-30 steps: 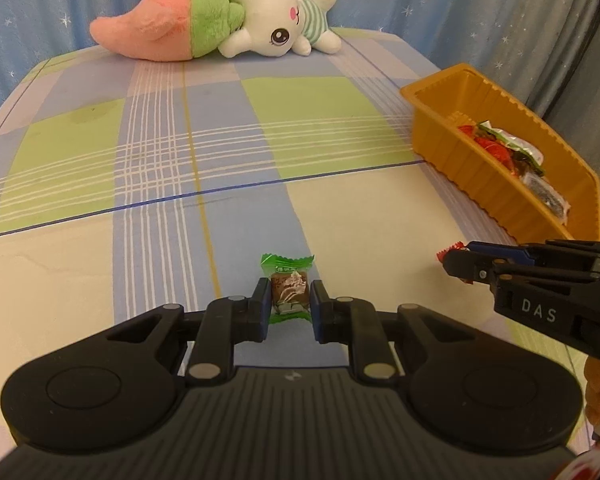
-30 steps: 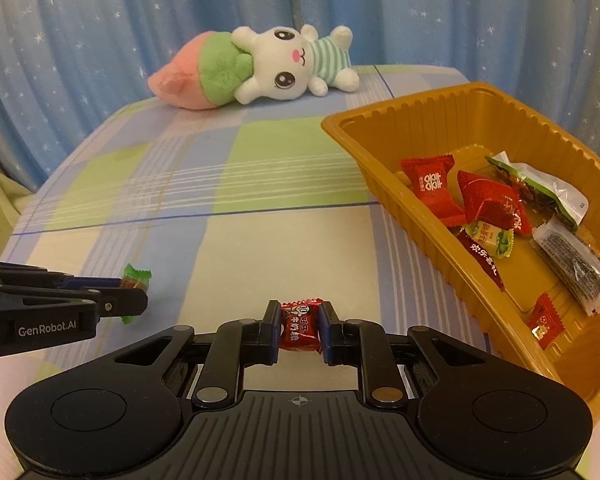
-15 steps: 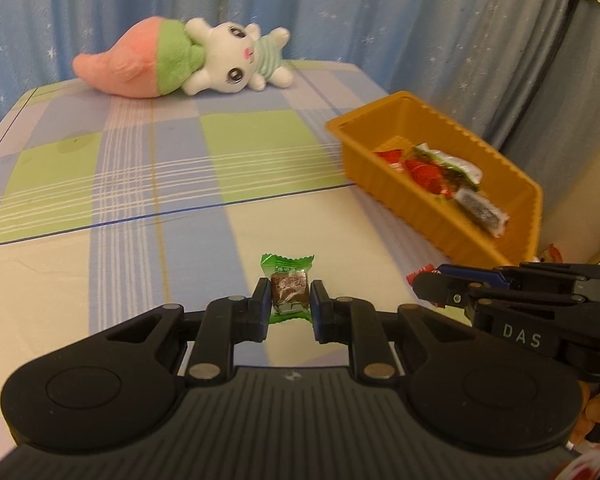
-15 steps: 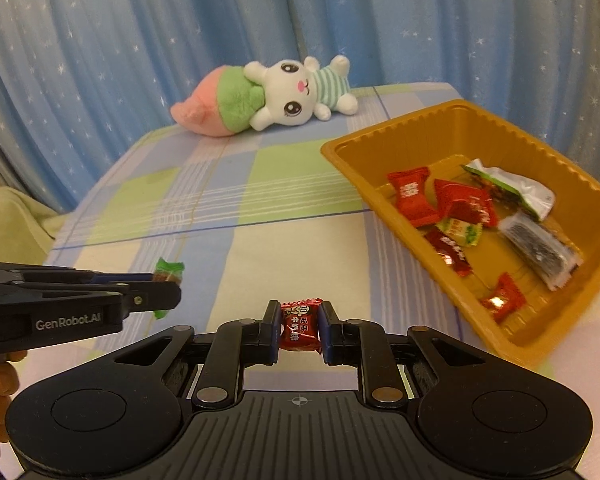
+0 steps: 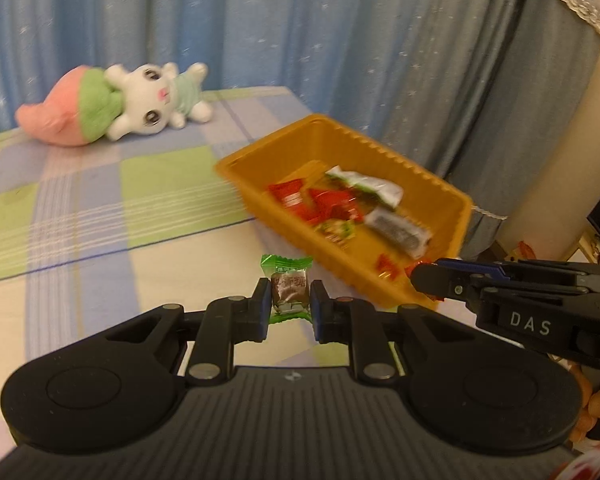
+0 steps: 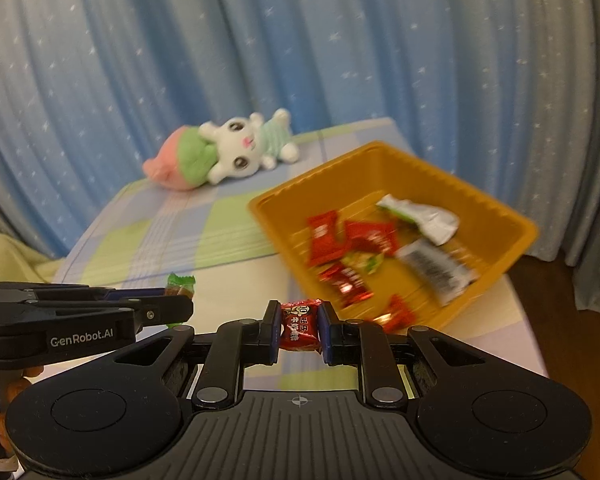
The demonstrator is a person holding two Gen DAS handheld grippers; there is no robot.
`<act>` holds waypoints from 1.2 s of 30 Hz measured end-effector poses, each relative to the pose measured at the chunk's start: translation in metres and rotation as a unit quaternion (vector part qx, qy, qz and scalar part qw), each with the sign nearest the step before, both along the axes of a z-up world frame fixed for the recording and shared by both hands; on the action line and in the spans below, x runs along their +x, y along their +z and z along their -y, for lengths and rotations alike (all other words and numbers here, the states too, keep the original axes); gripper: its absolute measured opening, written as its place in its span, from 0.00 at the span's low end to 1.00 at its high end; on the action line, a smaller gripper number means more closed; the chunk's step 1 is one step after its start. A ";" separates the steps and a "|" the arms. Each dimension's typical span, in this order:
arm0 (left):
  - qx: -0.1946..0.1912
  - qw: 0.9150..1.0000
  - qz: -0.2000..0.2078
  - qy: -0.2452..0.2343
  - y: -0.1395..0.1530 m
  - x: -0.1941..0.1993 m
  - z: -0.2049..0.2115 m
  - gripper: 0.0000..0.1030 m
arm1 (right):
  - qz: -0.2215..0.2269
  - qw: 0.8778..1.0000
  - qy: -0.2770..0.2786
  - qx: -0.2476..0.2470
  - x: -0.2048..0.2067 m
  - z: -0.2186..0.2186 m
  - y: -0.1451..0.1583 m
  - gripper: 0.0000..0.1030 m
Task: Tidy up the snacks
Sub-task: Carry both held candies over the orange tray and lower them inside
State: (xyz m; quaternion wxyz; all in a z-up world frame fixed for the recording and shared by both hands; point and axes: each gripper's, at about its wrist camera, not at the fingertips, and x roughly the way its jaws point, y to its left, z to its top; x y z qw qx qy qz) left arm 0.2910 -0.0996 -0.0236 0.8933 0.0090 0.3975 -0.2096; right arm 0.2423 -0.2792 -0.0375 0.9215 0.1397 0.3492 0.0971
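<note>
My left gripper (image 5: 290, 300) is shut on a green-wrapped candy (image 5: 288, 284) and holds it above the table, just left of the orange tray (image 5: 428, 176). My right gripper (image 6: 299, 326) is shut on a red-wrapped candy (image 6: 300, 324), raised near the tray's (image 6: 496, 208) front corner. The tray holds several red candies (image 6: 324, 236), a silver-green packet (image 6: 424, 216) and a dark bar (image 6: 436, 268). Each gripper shows in the other's view: the right one (image 5: 424, 280) at the tray's near edge, the left one (image 6: 180, 300) at the left.
A pink, green and white plush rabbit (image 5: 116, 108) lies at the far end of the checked tablecloth (image 5: 100, 208). Blue starred curtains (image 6: 260, 40) hang behind. The table's right edge drops off past the tray.
Both grippers have risen and tilted up with their candies, swinging toward the tray. The tray's inside now shows more fully in both views.
</note>
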 end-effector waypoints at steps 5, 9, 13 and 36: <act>0.000 1.000 0.010 -0.012 0.007 0.005 0.035 0.17 | 0.005 1.000 -0.018 0.006 0.003 0.033 0.004 0.19; 0.002 1.000 0.010 -0.016 0.007 0.014 0.059 0.17 | 0.008 1.000 -0.024 0.011 0.011 0.056 0.004 0.19; 0.006 1.000 0.006 -0.015 0.004 0.022 0.079 0.17 | 0.011 0.999 -0.026 0.018 0.023 0.075 0.005 0.19; 0.041 0.998 -0.038 0.012 -0.033 0.068 0.138 0.18 | -0.001 0.999 0.004 0.043 0.071 0.127 -0.010 0.19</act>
